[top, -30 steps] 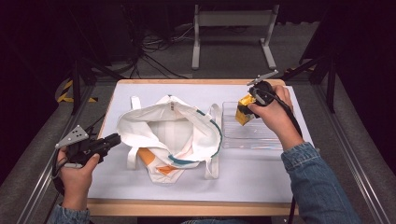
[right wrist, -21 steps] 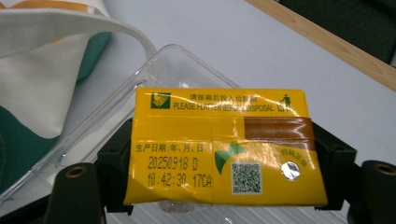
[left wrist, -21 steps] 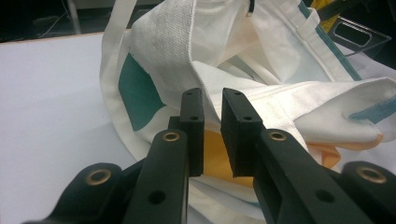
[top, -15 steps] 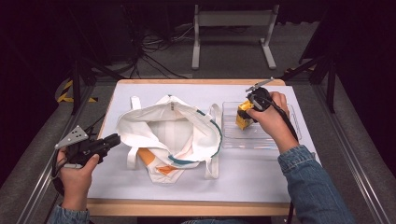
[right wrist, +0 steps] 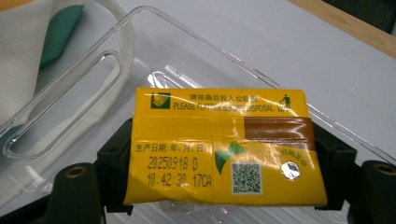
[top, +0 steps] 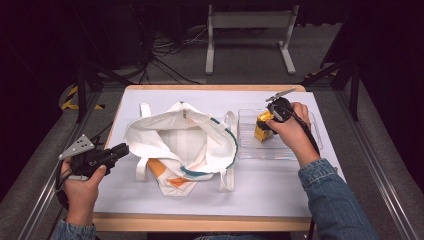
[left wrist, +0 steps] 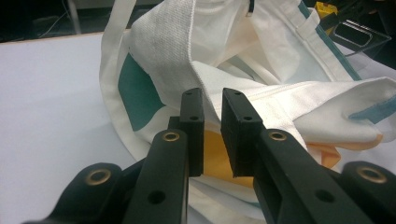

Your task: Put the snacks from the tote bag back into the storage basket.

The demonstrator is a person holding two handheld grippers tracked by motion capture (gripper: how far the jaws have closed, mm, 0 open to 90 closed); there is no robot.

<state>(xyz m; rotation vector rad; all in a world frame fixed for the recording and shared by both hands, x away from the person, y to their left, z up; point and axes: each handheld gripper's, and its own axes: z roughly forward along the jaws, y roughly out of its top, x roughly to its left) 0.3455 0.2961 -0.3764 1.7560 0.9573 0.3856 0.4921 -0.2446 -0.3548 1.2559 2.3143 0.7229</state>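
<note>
A yellow drink carton (top: 261, 133) hangs low over a clear plastic tray (top: 300, 150) at the right of the table, and my right gripper (top: 266, 126) is shut on it. In the right gripper view the carton (right wrist: 219, 154) spans both jaws, with its printed date side facing the camera and the tray (right wrist: 116, 70) below it. A white tote bag (top: 185, 145) with teal and orange patches lies open mid-table. My left gripper (top: 120, 150) rests just left of the bag, apart from it. In its own view the left gripper (left wrist: 212, 130) is almost shut, holding nothing, and points at the bag (left wrist: 280, 93).
A white mat (top: 280, 185) covers the wooden table, with bare room in front of the bag and tray. Beyond the far edge stand a metal frame (top: 247, 30) and cables (top: 170, 55) on the floor.
My right gripper has carried the carton down and toward the person, from above the tray's far edge to low over the tray. The left gripper has stayed put.
</note>
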